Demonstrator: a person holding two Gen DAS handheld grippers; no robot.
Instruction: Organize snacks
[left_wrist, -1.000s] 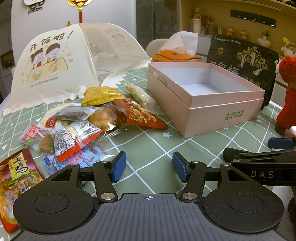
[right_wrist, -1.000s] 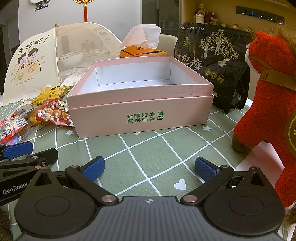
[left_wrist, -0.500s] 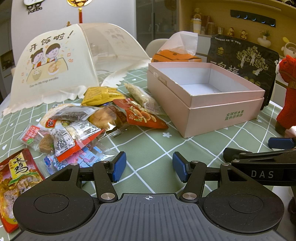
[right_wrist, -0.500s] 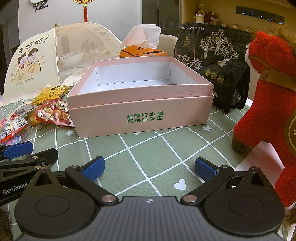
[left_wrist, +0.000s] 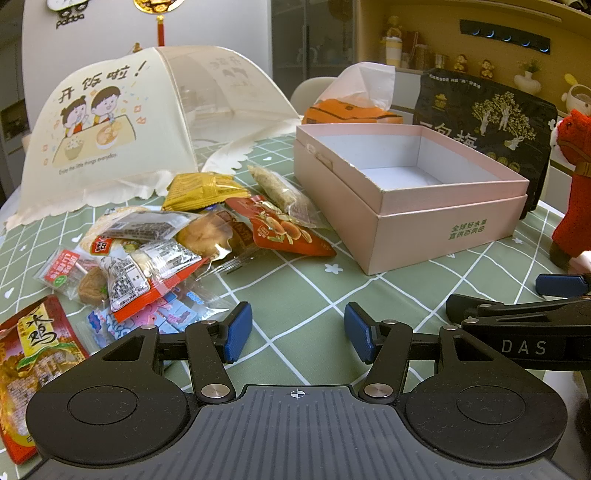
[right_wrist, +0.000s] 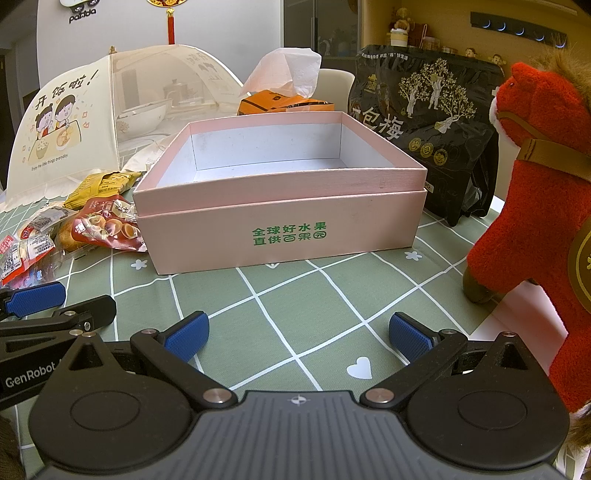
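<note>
Several snack packets (left_wrist: 177, 240) strewn on green checked tablecloth (right_wrist: 288, 295); room dim.

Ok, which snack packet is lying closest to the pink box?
The orange-red packet printed with pastries, its pointed corner nearly at the pink box. The yellow packet and the others in the pile lie farther left.

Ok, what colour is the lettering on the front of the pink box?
Green, printed in two lines on the pink box; clearest in the right wrist view.
</note>
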